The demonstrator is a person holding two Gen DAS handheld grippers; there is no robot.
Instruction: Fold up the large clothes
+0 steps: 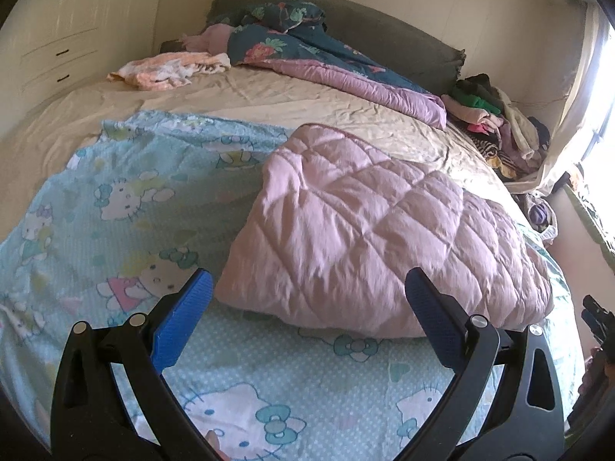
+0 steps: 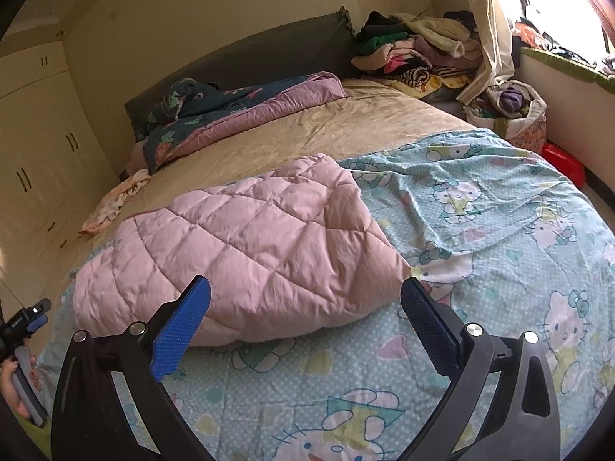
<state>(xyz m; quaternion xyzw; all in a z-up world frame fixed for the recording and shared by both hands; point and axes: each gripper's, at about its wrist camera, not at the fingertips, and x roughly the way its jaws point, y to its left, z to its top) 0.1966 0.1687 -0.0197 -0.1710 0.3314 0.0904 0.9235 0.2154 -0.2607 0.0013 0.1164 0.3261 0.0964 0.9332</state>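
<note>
A pink quilted garment [image 1: 369, 246] [image 2: 246, 246] lies folded into a puffy bundle on a light blue cartoon-cat sheet [image 1: 127, 199] [image 2: 480, 207] spread over the bed. My left gripper [image 1: 307, 280] hovers open just in front of the bundle's near edge, nothing between its blue pads. My right gripper [image 2: 305, 288] is open too, over the bundle's near right corner, holding nothing. The left gripper also shows at the left edge of the right wrist view, held by a hand [image 2: 15, 388].
A beige bed sheet [image 1: 269, 96] covers the far mattress. A dark floral duvet [image 1: 307, 50] lies crumpled by the grey headboard [image 2: 269, 53]. A clothes pile [image 2: 419, 53] and a bag [image 2: 519, 111] sit near the window. Wardrobes [image 1: 65, 27] line the wall.
</note>
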